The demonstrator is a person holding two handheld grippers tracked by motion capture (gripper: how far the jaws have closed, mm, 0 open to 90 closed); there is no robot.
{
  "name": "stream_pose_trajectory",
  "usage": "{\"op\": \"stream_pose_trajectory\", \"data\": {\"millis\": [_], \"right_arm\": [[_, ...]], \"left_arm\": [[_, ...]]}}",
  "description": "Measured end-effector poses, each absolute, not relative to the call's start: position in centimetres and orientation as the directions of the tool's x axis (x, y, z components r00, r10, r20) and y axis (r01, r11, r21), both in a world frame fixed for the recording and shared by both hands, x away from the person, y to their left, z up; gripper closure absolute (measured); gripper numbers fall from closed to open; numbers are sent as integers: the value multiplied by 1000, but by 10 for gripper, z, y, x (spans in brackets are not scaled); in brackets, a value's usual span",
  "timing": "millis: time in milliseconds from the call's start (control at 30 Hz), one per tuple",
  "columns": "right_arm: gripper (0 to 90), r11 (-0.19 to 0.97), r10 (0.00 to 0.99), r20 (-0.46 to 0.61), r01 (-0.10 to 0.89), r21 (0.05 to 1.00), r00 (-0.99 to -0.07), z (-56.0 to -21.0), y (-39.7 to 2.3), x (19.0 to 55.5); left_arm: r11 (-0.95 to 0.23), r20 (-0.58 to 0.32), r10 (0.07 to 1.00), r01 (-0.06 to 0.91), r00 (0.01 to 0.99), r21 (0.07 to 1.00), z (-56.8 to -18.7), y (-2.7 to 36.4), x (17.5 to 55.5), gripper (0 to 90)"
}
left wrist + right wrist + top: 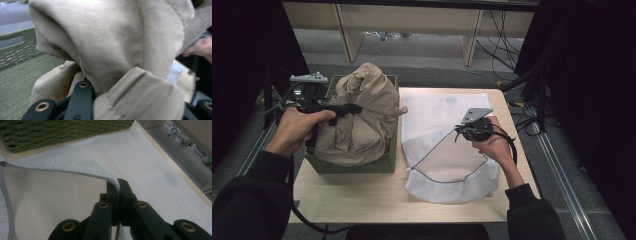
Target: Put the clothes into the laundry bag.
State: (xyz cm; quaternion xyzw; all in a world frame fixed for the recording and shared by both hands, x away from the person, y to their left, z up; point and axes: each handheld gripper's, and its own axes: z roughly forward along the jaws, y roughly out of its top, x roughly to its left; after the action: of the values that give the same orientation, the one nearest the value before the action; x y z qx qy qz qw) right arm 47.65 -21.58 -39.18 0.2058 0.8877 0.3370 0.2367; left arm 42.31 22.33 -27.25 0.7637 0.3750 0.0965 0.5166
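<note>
Right gripper view: the mesh bag (pixel 155 170) edge is clamped between closed jaws of the right gripper (pixel 119 185). The beige garment (pixel 112 50) is gripped by the left gripper (pixel 105 100) above the green basket (pixel 357 165).

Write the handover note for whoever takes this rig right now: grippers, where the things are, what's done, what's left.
Left gripper: shut on the beige garment, gripping a bunched fold of it over the green woven basket.
Right gripper: shut on the zippered edge of the white mesh laundry bag, lifting that edge so the mouth stands open.
Things: the basket sits on the table's left half, the garment heaped in it; the bag lies flat beside it on the right.
Done: garment gripped, bag mouth opened.
Left, most likely: carry the garment over, feed it into the bag, close the zipper.
</note>
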Motion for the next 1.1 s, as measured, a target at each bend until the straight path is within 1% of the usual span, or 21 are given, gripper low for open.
{"op": "stream_pose_trajectory", "data": {"millis": [33, 67, 100, 133, 167, 233, 267, 300, 333, 433, 600, 700, 767, 800, 867, 900, 933, 1000, 1033, 1067, 1100], "right_arm": [[895, 685, 524, -285, 199, 701, -802, -390, -216, 479], [895, 685, 524, -285, 199, 701, -802, -390, -216, 479], [895, 682, 528, -281, 202, 703, -801, -389, -215, 480], [896, 662, 557, -256, 237, 711, -790, -388, -215, 478], [896, 676, 530, -284, 196, 710, -799, -385, -216, 482], [896, 670, 536, -278, 201, 714, -797, -384, -216, 481], [897, 672, 529, -287, 187, 716, -799, -382, -216, 483], [897, 664, 544, -272, 209, 718, -794, -382, -216, 482], [897, 671, 532, -286, 190, 717, -797, -380, -217, 484], [897, 662, 543, -273, 204, 721, -794, -380, -217, 486], [897, 664, 532, -279, 190, 723, -799, -380, -217, 489], [897, 651, 546, -260, 208, 730, -796, -379, -219, 487], [897, 649, 547, -263, 204, 733, -795, -378, -221, 488], [896, 639, 553, -258, 205, 741, -792, -377, -222, 488], [897, 639, 552, -255, 206, 741, -794, -376, -222, 487], [897, 640, 547, -259, 199, 743, -796, -376, -223, 487], [897, 640, 547, -259, 199, 743, -796, -376, -223, 487], [897, 634, 548, -257, 194, 749, -796, -373, -224, 487], [897, 623, 557, -244, 206, 755, -794, -372, -225, 486], [897, 623, 557, -244, 206, 755, -794, -372, -225, 486], [896, 627, 550, -251, 195, 754, -797, -371, -226, 486]], "left_arm": [[-193, -236, 653, 460, 720, 867, -264, 217, 413, 676], [-193, -236, 653, 460, 720, 867, -264, 217, 413, 675], [-204, -216, 649, 440, 730, 874, -261, 213, 407, 675], [-222, -205, 635, 430, 744, 875, -259, 210, 402, 676], [-230, -206, 621, 427, 756, 875, -257, 206, 397, 676], [-242, -198, 601, 413, 774, 878, -252, 199, 387, 676], [-250, -194, 597, 410, 779, 877, -249, 195, 382, 676], [-259, -185, 580, 395, 794, 882, -246, 191, 378, 676], [-258, -188, 556, 383, 810, 887, -244, 187, 374, 676], [-279, -188, 502, 364, 844, 888, -235, 171, 361, 676], [-315, -208, 407, 350, 889, 882, -231, 141, 348, 676], [-328, -260, 352, 379, 899, 865, -242, 121, 346, 675], [-363, -273, 315, 382, 909, 850, -251, 106, 346, 674], [-378, -301, 294, 399, 907, 835, -262, 90, 349, 673], [-390, -308, 283, 403, 908, 828, -268, 84, 352, 672], [-413, -330, 253, 410, 909, 813, -280, 69, 358, 671], [-413, -330, 253, 410, 909, 813, -280, 69, 358, 670], [-435, -369, 236, 437, 899, 787, -295, 56, 365, 669], [-444, -417, 239, 481, 877, 756, -314, 41, 369, 668], [-444, -417, 239, 481, 877, 756, -314, 41, 369, 667], [-459, -431, 240, 493, 870, 739, -324, 34, 373, 667]]}}
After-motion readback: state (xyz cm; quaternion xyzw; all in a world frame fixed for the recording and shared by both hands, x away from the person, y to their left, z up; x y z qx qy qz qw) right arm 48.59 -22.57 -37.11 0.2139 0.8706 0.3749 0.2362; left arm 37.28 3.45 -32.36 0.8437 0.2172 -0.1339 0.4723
